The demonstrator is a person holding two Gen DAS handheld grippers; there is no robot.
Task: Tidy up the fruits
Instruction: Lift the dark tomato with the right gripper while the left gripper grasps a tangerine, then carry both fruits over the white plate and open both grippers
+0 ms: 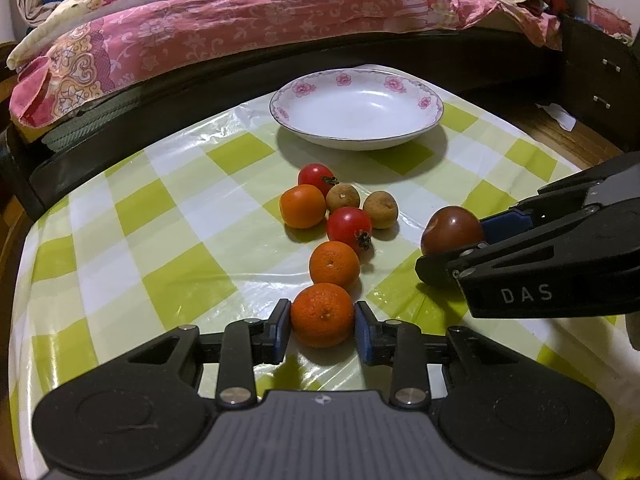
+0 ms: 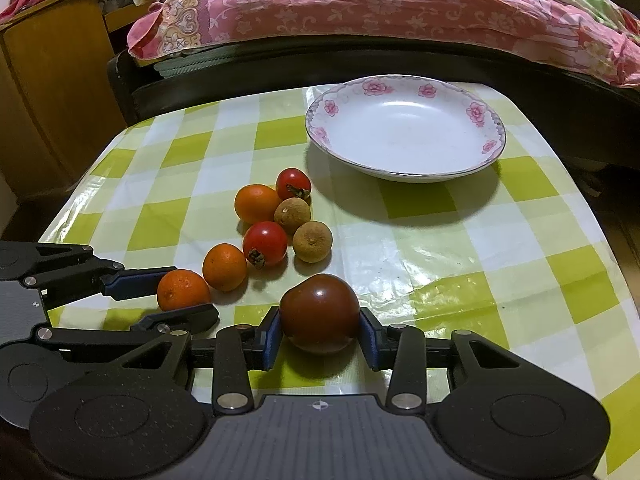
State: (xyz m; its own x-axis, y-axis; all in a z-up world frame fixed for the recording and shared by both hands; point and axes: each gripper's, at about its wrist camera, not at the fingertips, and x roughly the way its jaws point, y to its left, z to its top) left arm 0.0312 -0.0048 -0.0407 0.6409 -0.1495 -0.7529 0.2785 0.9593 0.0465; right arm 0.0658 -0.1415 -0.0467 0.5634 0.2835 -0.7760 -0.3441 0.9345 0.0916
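Left wrist view: left gripper (image 1: pixel 322 322) clamps mandarin (image 1: pixel 322 314) on checked cloth (image 1: pixel 180 280). Right gripper (image 2: pixel 320 330) clamps dark tomato (image 2: pixel 319 312). Other fruits cluster between; plate (image 2: pixel 404 130) beyond, bare.

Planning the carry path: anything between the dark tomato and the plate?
No. Only bare checked cloth lies between the dark tomato and plate, clearest in the right wrist view.

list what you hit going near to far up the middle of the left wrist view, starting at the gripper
left gripper → orange held in it → second orange → red tomato → white plate → pink quilt
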